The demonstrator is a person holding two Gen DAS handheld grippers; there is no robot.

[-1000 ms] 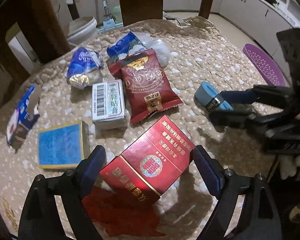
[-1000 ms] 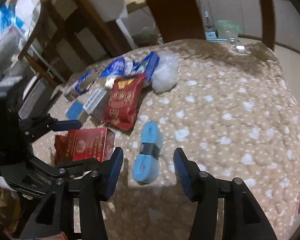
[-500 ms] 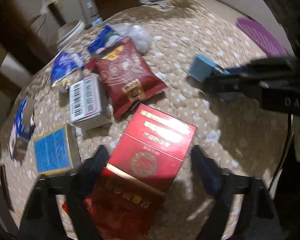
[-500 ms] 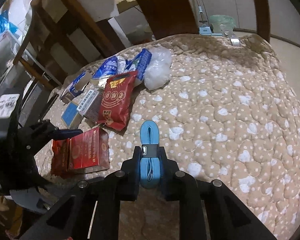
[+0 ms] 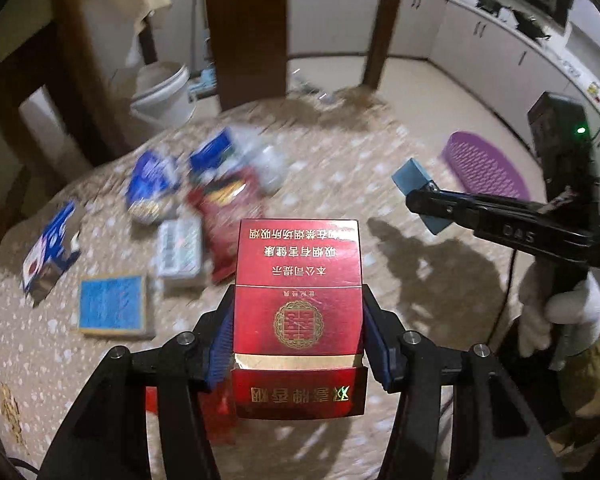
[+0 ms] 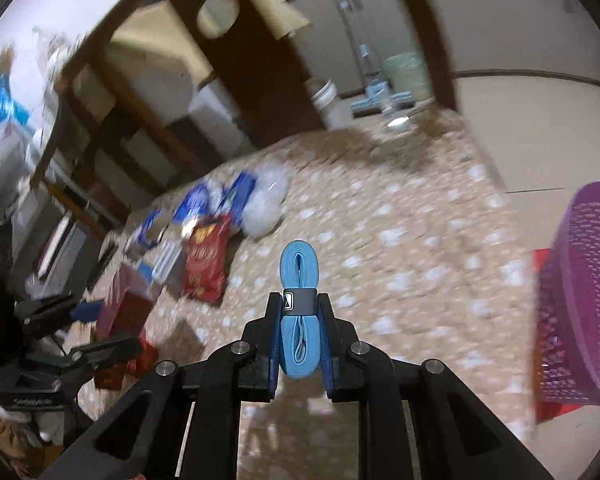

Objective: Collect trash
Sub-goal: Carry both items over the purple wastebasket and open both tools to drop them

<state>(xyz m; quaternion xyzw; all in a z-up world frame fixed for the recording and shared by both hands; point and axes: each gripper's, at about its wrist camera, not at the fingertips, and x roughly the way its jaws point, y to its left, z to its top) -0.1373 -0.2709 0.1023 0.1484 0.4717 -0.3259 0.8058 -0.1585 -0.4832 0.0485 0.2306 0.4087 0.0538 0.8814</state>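
Your left gripper (image 5: 298, 336) is closed about halfway, and its blue pads clamp both long sides of the red carton (image 5: 298, 300), which rides clear of the table. The pads grip only the near half of the carton, and its lid end juts well ahead of the jaws. I judge that a quick swing could let that front end sag or twist in the pads. A loose red wrapper (image 5: 220, 416) hangs below the jaws; it may catch or drop off.

Your right gripper (image 6: 299, 320) is shut almost fully on the folded blue strap (image 6: 299, 292), pinching it flat just behind its dark band. Its looped end stands out ahead of the fingertips. The strap is soft, so I judge that it could slide out if you tilt the jaws further down.

To the right of those jaws stands the purple basket (image 6: 580, 300), close by, probably the place for the trash. Beyond both grippers, the red snack bag (image 6: 204, 260) and blue packets (image 5: 152, 184) lie on the quilted table (image 6: 420, 280), not yet collected.
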